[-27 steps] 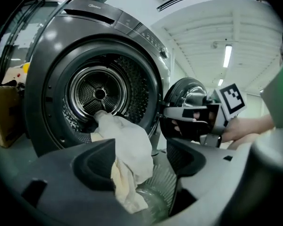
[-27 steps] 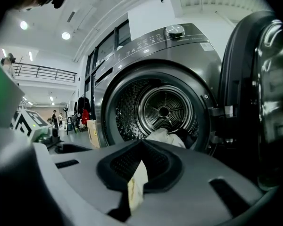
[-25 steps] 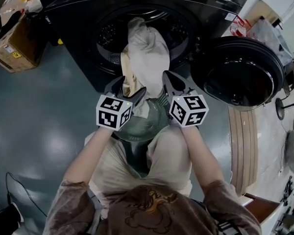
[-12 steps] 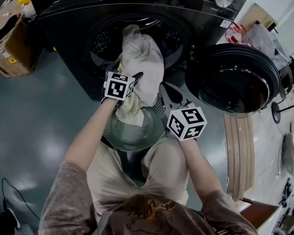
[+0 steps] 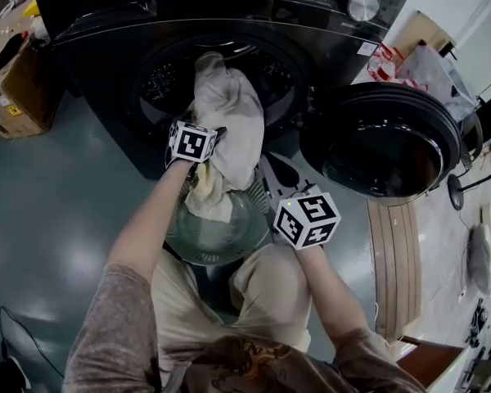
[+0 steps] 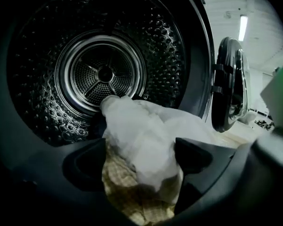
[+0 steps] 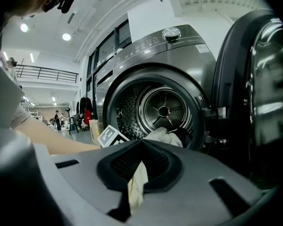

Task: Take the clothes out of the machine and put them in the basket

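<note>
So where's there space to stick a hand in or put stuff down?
Bare floor lies left of the basket, between the cardboard box and the person's arm. Inside the drum, the space above the cloth is free. It is crowded between drum mouth and basket: cloth, left gripper, right gripper.

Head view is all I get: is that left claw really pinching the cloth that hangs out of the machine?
Observer: No. Its own view shows the left gripper with its jaws apart. They have just been opening, and the cloth lies between them.
Operator: And the right one?
Observer: The right gripper is shut on a pale strip of cloth, as its own view shows.
Operator: Is anything else left inside?
Observer: The drum looks bare past that cloth, though the gripper hides its bottom.
</note>
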{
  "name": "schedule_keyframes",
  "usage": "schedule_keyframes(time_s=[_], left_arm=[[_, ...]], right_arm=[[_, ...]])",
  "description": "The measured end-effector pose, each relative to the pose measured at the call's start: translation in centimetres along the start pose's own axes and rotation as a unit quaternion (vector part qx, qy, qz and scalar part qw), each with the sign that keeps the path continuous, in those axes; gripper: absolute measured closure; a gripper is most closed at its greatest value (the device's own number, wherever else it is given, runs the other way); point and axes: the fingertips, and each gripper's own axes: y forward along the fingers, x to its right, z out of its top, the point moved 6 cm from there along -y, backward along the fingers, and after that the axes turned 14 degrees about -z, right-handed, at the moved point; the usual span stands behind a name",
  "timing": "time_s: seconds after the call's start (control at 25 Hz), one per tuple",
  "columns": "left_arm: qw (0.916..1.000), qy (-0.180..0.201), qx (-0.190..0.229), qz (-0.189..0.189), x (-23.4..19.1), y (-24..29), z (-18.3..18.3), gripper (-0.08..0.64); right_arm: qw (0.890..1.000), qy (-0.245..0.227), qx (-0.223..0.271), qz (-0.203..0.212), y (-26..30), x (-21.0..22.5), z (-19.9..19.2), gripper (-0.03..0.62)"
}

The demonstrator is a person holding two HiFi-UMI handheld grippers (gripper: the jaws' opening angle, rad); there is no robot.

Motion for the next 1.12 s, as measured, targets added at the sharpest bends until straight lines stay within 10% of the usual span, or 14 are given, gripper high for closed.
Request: schedule_keyframes(time_s=[0.68, 1.12], left_arm=[[0.9996, 0.012, -0.023, -0.011, 0.8, -0.8, -0.4, 0.45], [0.995, -0.002, 0.009, -0.1, 7.2, -7.1, -1.5, 0.474]], right_arm=[[1.0, 0.0, 0.002, -0.001, -0.2, 0.8, 0.0, 0.597], [1.0, -0.013, -0.012, -0.011, 0.9, 0.6, -0.8, 0.597]])
